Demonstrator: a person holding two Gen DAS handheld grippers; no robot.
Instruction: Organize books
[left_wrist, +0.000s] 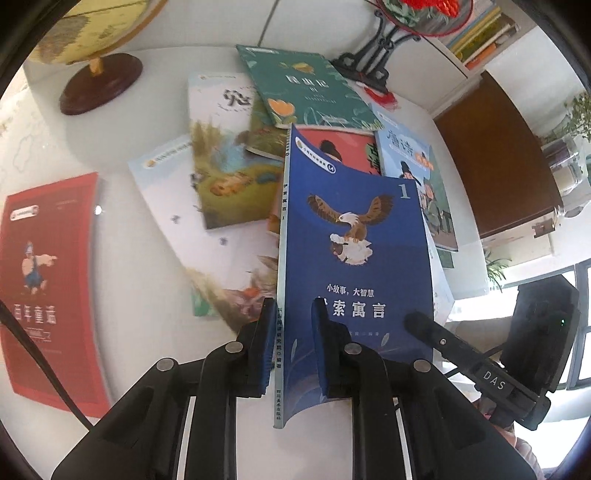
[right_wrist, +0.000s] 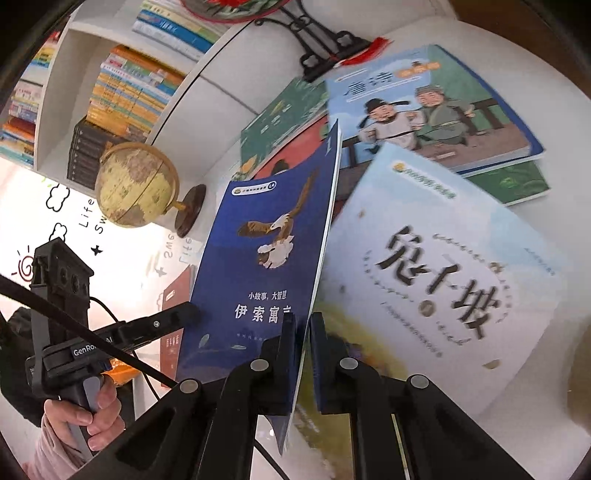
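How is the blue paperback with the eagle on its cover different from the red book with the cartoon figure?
The blue eagle paperback is lifted off the white table, clamped near its lower edge by both tongs; the red cartoon-figure book lies flat and untouched. The blue one bends; the red one stays flat, apart from the pile. Both are thin softcovers with Chinese titles.

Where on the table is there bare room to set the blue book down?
Bare white table lies between the globe's base, the red book and the scattered pile. The pile itself is crowded: books overlap up to the black stand.
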